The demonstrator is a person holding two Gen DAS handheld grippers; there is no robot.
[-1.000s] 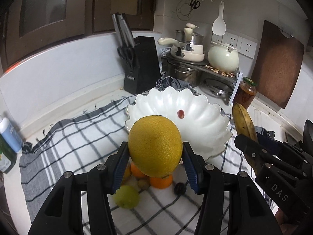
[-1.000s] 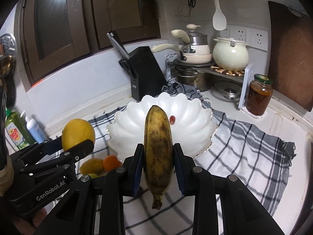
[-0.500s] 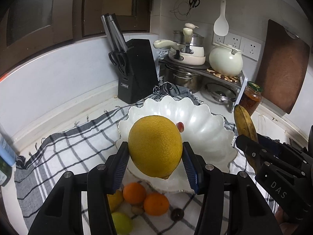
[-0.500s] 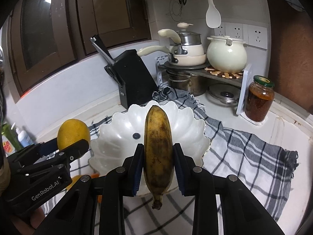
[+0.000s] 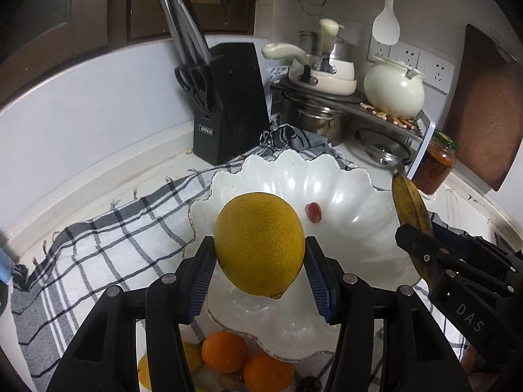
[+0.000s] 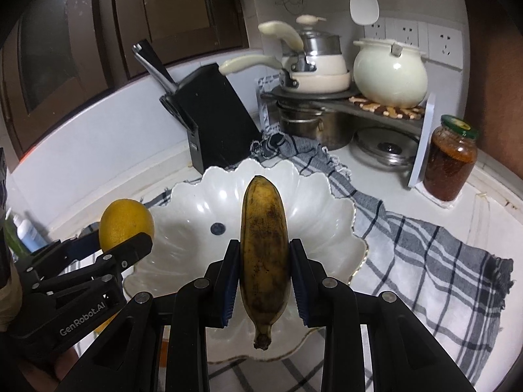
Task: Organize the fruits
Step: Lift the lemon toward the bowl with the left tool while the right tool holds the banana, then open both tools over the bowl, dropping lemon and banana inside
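Roughly mid-transfer: both claws were loaded and held over the white scalloped bowl [image 5: 343, 196] sitting on the checked cloth [image 5: 98, 254] on the table. Left claw [image 5: 260, 271] was clamped on the big yellow citrus [image 5: 260, 245], jaws spread wide around its middle, pads pressing its left and right sides, fruit held above the bowl's near edge. That fruit looked heavy, firm and round with a pebbled rind, so probably prone to rolling once released; a hold across the widest part seemed right. Right claw [image 6: 263, 281] was closed narrowly on the overripe banana [image 6: 264, 245], gripping its lower half, stem end hanging down toward the camera, tip pointing out over the bowl. Banana looked soft and bruisable with brown-spotted skin, likely light; a gentle squeeze near mid-length seemed best. One small dark-red fruit, maybe a grape [image 5: 313, 211], lay in the bowl. Two oranges [image 5: 225, 352] and other small fruit sat on the cloth just in front of the bowl, under the left claw, not yet sorted.
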